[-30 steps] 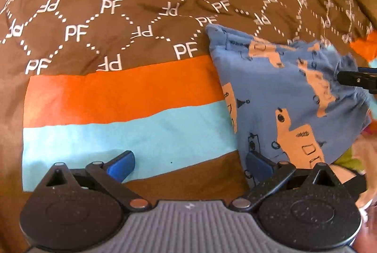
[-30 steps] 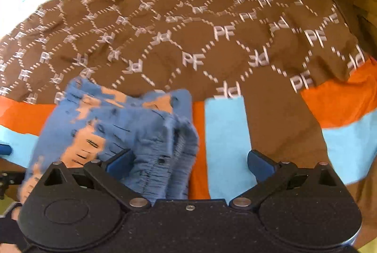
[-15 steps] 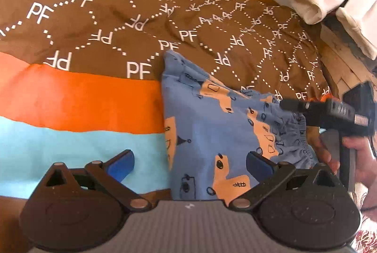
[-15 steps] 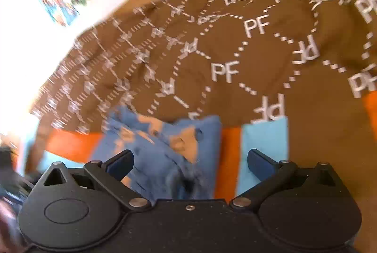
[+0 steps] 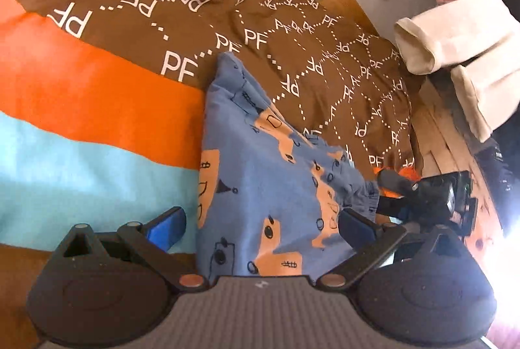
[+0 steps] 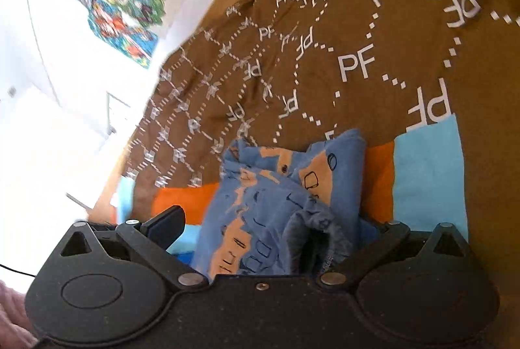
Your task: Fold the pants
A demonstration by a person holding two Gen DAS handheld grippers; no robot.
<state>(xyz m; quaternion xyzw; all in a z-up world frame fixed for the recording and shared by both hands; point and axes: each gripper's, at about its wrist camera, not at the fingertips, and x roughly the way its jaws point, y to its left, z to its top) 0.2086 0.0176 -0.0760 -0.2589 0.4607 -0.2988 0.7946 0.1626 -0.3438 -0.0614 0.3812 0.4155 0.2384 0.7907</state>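
Underneath, a brown, orange and blue bedspread is spread; the folded blue pants are laid on it, between the parted fingers of the left gripper and right gripper.

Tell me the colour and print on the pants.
Blue pants with orange shapes and black line drawings; clearest in the left wrist view.

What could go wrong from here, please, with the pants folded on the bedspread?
The bunched waistband sits loose between the open right gripper fingers, so a careless closure could drag the pants and undo the fold. The left gripper, also open, hangs over the fabric edge and might snag it.
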